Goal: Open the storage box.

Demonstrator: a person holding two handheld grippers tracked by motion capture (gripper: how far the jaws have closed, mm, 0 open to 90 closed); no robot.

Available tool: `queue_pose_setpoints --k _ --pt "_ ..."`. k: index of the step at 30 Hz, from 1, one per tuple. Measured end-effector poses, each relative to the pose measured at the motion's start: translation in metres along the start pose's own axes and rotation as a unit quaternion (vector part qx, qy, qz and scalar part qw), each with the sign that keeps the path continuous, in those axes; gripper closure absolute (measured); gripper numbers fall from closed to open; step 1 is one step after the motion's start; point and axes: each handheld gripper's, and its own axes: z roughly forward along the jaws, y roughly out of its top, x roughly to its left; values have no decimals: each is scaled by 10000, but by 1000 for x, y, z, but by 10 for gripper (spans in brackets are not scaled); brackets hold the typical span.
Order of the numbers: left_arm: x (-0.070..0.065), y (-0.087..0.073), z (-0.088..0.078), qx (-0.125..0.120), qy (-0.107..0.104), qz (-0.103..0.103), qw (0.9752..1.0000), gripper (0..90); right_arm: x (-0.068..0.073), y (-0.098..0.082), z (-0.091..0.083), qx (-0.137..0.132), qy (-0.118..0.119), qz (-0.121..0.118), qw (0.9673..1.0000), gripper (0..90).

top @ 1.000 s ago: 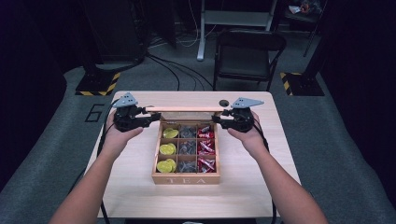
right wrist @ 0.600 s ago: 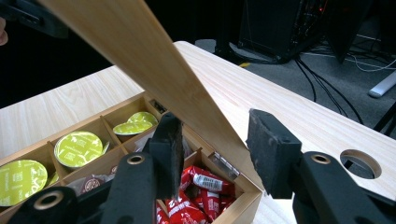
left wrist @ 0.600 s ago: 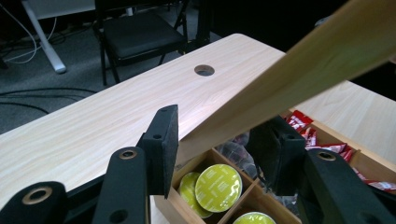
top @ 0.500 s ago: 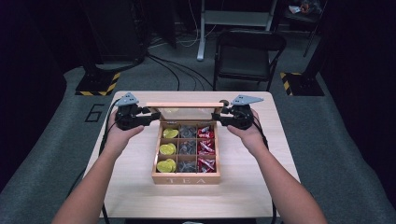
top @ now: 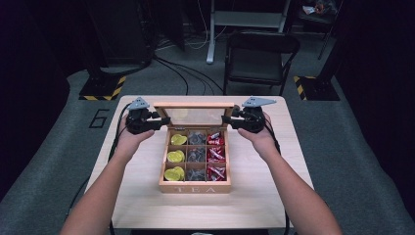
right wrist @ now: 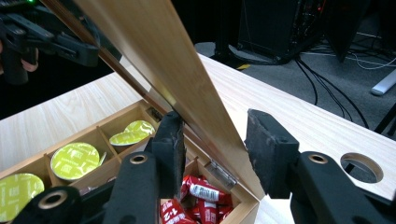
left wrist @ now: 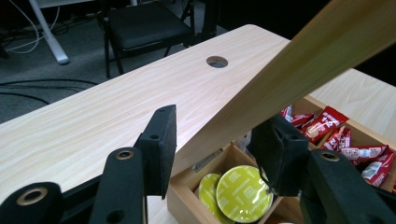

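1. On the light wooden table [top: 147, 196], near its middle: a wooden tea box [top: 195, 187] marked "TEA", nine compartments in three columns: green capsules [top: 175, 156] at left, dark packets [top: 195, 155] in the centre, red sachets [top: 215, 155] at right.
2. Lid [top: 194, 115]: hinged at the far side, glass-paned, standing tilted over the box.
3. Left gripper [top: 157, 122]: at the lid's left edge; jaws partly apart and astride the frame, one pad inside and one outside; whether the pads press on the wood cannot be told.
4. Right gripper [top: 230, 121]: at the lid's right edge; jaws have just been closing, with the frame between them; contact cannot be told.
5. Table edges: bare wood on every side of the box; a round hole [left wrist: 216, 61] near the far edge.
6. Room: grey carpet, a dark folding chair [top: 262, 58] just beyond the table, cables [top: 181, 73] and yellow-black floor markings [top: 103, 88].
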Motion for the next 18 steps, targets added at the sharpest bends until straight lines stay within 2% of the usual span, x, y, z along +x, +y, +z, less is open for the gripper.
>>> queue_pose_setpoints --k 4,13,18 --pt "2 -2 6 -4 8 63 10000 569 -3 3 2 -40 -21 33 10000 581" --pt "8 -3 12 -9 48 28 10000 592 -7 6 6 -119 -101 192 9997 575" --pt "9 -3 15 -70 99 -27 9999 608 -9 2 5 24 -150 323 9994 533"
